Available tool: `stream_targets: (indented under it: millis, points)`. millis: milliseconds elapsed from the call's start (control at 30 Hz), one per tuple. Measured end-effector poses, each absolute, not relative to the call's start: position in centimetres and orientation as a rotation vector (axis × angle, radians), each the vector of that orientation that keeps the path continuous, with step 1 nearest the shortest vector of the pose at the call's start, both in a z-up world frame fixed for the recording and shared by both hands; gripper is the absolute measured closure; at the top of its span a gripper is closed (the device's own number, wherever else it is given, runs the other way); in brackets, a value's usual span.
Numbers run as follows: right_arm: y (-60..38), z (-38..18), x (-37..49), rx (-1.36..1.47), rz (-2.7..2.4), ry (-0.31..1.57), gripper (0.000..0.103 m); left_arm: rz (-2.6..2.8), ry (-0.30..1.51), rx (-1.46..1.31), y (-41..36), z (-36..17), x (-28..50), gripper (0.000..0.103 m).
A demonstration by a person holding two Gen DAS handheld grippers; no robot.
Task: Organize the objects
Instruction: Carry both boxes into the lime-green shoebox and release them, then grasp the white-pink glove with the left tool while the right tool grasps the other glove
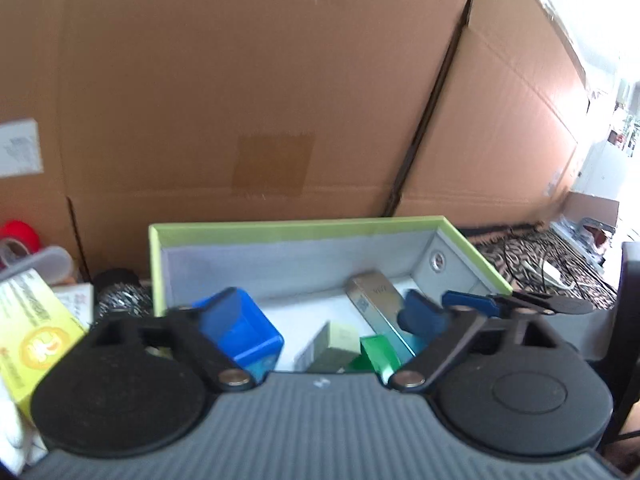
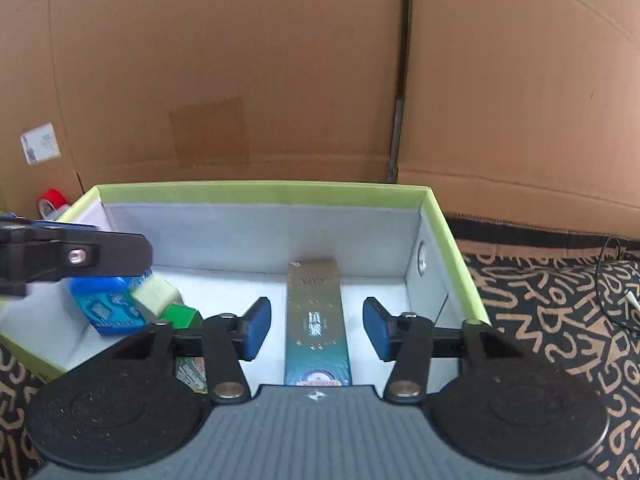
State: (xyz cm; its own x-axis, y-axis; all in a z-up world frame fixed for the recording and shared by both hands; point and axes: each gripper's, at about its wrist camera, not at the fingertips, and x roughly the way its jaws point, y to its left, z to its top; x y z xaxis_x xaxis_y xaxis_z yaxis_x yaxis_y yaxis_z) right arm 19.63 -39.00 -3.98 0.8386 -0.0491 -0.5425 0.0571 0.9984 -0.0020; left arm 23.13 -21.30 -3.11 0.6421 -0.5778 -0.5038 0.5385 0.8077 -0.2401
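The green-rimmed cardboard box with a grey lining [image 2: 260,194] sits on a patterned brown cloth [image 2: 560,300] before tall cardboard sheets [image 2: 280,60]. The right wrist view alone shows the long teal carton [image 2: 318,328] lying free between the parted right gripper [image 2: 316,330]. The left wrist view alone shows a yellow packet [image 1: 36,332] outside the box; the left gripper [image 1: 320,312] gapes empty above a blue box [image 1: 248,332].

Two large Chinese characters, "抗皱" apparently, on the long teal box [image 2: 318,320]; other print illegible
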Motion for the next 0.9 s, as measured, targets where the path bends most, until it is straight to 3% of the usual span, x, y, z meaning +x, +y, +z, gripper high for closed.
stream_targets:
  millis: [100,400,900]
  points:
    - [-39.0,-2.3,18.3,0.021,-0.075,0.518,0.035,-0.642,0.539,-0.068,-20.5,-1.9,21.7,0.000]
    - [-37.3,1.8,12.1,0.076,-0.039,0.374,0.020,-0.514,0.529,-0.118,-15.0,0.7,16.2,0.000]
    - [-26.6,-2.7,6.7,0.097,0.223,0.434,0.019,-0.250,0.605,-0.119,0.4,-3.1,7.6,0.000]
